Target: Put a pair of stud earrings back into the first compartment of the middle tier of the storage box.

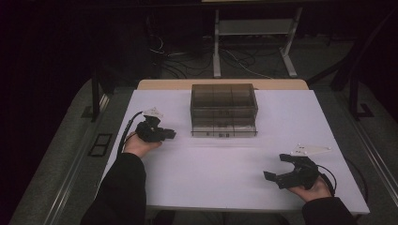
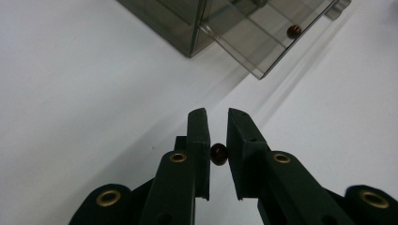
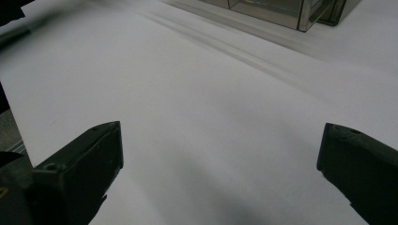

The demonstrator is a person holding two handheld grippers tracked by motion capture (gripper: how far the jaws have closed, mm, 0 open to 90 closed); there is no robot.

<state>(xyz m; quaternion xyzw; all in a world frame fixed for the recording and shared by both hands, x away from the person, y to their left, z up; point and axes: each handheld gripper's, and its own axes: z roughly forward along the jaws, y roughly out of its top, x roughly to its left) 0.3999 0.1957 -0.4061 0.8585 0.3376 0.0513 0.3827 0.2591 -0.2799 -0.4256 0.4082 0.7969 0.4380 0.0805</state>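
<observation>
A small dark red bead (image 2: 218, 154) sits pinched between the black jaws of my left gripper (image 2: 217, 113), which is shut on it just above the white table. In the high view my left gripper (image 1: 171, 134) is at the table's left, pointing toward a smoky clear drawer box (image 1: 224, 110). The box's bottom drawer (image 2: 263, 42) is pulled out, and a second dark bead (image 2: 294, 31) lies in it. At the front right, my right gripper (image 1: 275, 166) rests with its jaws wide apart. Nothing lies between them in the right gripper view (image 3: 221, 131).
A white sheet (image 1: 225, 173) covers the tabletop; the drawer box (image 3: 272, 9) stands at its far middle. Beyond the table are a metal stand (image 1: 253, 28) and loose cables (image 1: 187, 58) on the floor. Cables trail from both grippers.
</observation>
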